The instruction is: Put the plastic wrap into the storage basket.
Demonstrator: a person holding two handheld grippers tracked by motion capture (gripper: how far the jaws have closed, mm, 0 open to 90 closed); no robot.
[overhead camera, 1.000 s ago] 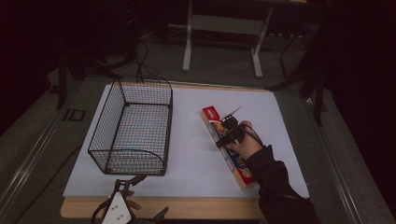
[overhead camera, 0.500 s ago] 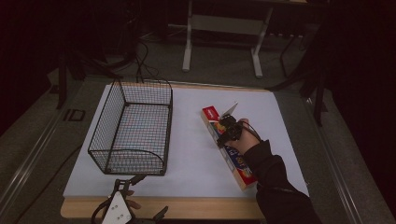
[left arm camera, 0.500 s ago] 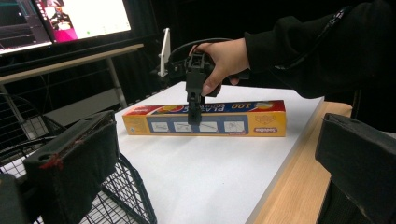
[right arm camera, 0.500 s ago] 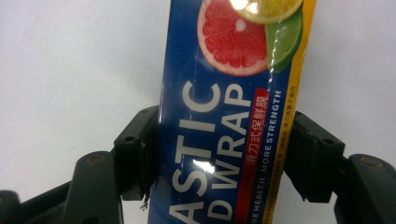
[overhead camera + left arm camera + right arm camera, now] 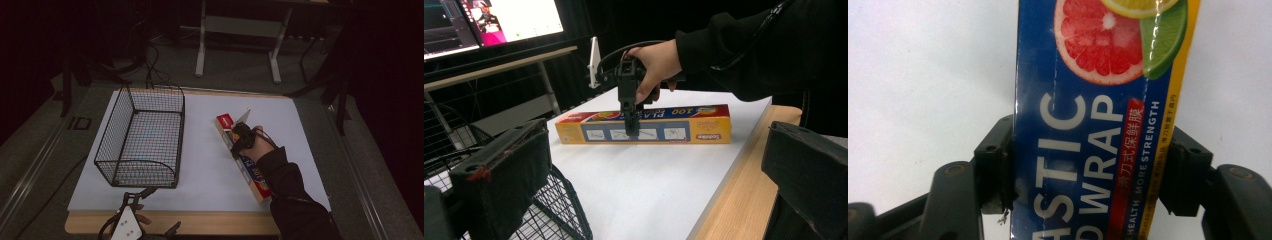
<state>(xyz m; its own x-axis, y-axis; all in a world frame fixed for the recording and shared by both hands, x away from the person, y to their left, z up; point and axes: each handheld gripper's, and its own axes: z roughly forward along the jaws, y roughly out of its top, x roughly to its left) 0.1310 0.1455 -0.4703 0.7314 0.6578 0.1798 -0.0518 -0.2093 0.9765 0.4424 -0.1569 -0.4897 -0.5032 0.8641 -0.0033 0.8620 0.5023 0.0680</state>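
Observation:
A long blue and yellow plastic wrap box (image 5: 253,173) lies flat on the white tabletop (image 5: 200,165), right of the middle. My right gripper (image 5: 239,142) comes down on it from above near its far end. Its jaws have just been closing, and the pads now press on both long sides of the box (image 5: 1088,100). From the side I see the box (image 5: 674,125) with the right gripper (image 5: 631,127) astride it. My left gripper (image 5: 159,211) sits low at the table's near edge with its jaws (image 5: 654,190) wide apart and nothing between them.
A black wire basket (image 5: 142,140) stands on the left half of the table, and its near corner (image 5: 569,215) is just beside my left gripper. The wooden front edge (image 5: 210,222) runs along the near side. Lit monitors (image 5: 499,20) stand beyond the table.
My right gripper has settled a little lower over the box and its jaws have closed on its sides. The left gripper and the basket have not moved.

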